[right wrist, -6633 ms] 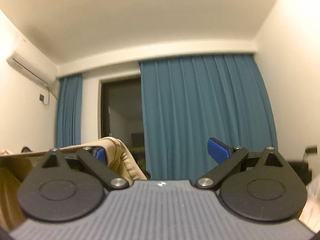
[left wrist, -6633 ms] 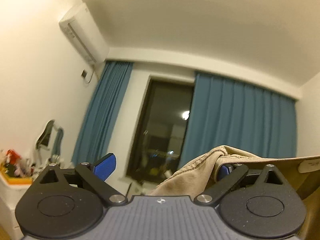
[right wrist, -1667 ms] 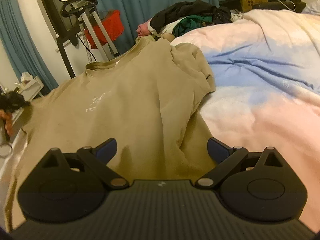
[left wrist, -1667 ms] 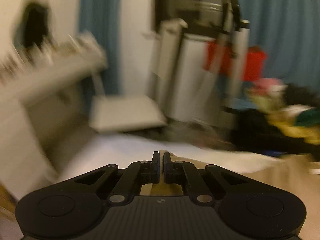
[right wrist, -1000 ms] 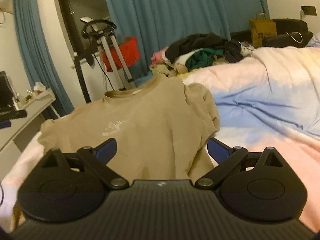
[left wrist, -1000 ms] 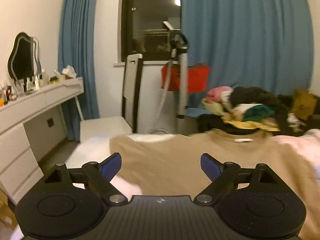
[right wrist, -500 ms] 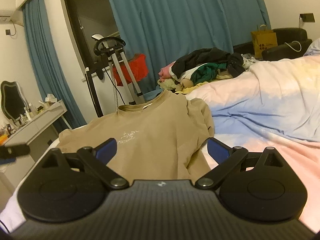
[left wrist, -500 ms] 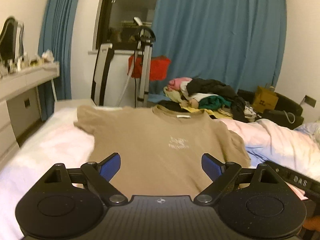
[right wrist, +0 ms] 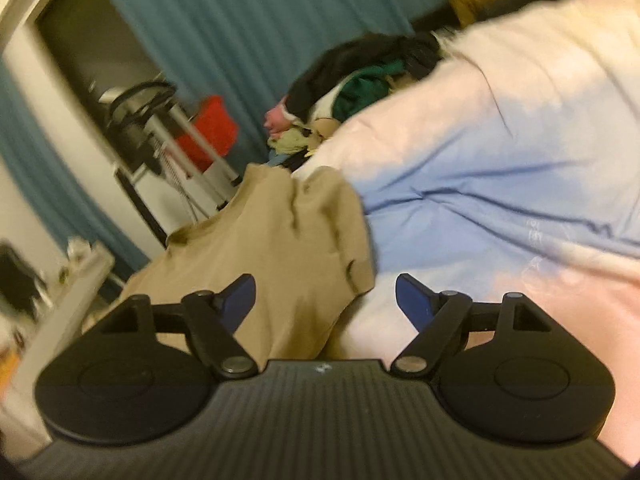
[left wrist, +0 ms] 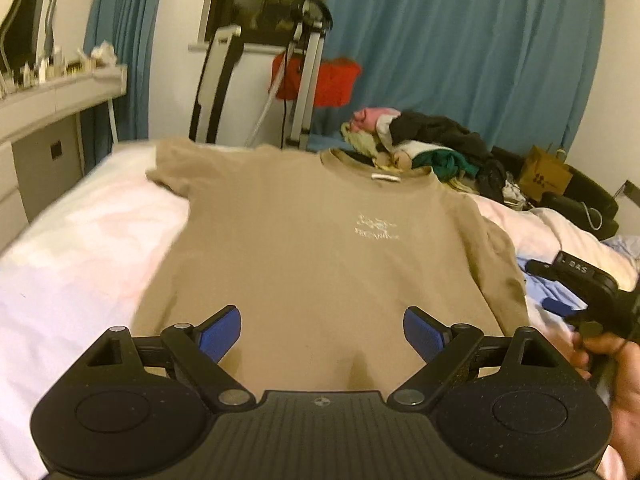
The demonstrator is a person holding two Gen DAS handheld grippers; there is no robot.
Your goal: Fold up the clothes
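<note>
A tan shirt [left wrist: 320, 248] lies spread front-up on the bed [left wrist: 72, 248], its collar toward the far edge and its white chest print facing up; one sleeve reaches out flat toward the dresser [left wrist: 48, 120] side, the other is bunched where the shirt meets the pale pink-and-blue duvet [right wrist: 520, 184]; a heap of clothes [left wrist: 424, 148] sits just past the collar, with a red bag [left wrist: 316, 80] on a stand and blue curtains [left wrist: 460, 48] farther beyond. The left gripper [left wrist: 320, 330] hovers above the shirt's near hem, jaws spread wide, nothing between the blue pads [left wrist: 222, 330] but the cloth lying below them; no pad presses on the shirt. The right gripper [right wrist: 324, 300] is rolled to one side over the shirt's bunched-sleeve edge, by the duvet; its jaws are closing yet stand apart, with the sleeve's lower edge showing in the gap and no pad on it; the view is blurred. In the left wrist view the right gripper shows beside the shirt's right edge, held in a hand [left wrist: 616, 376].
</note>
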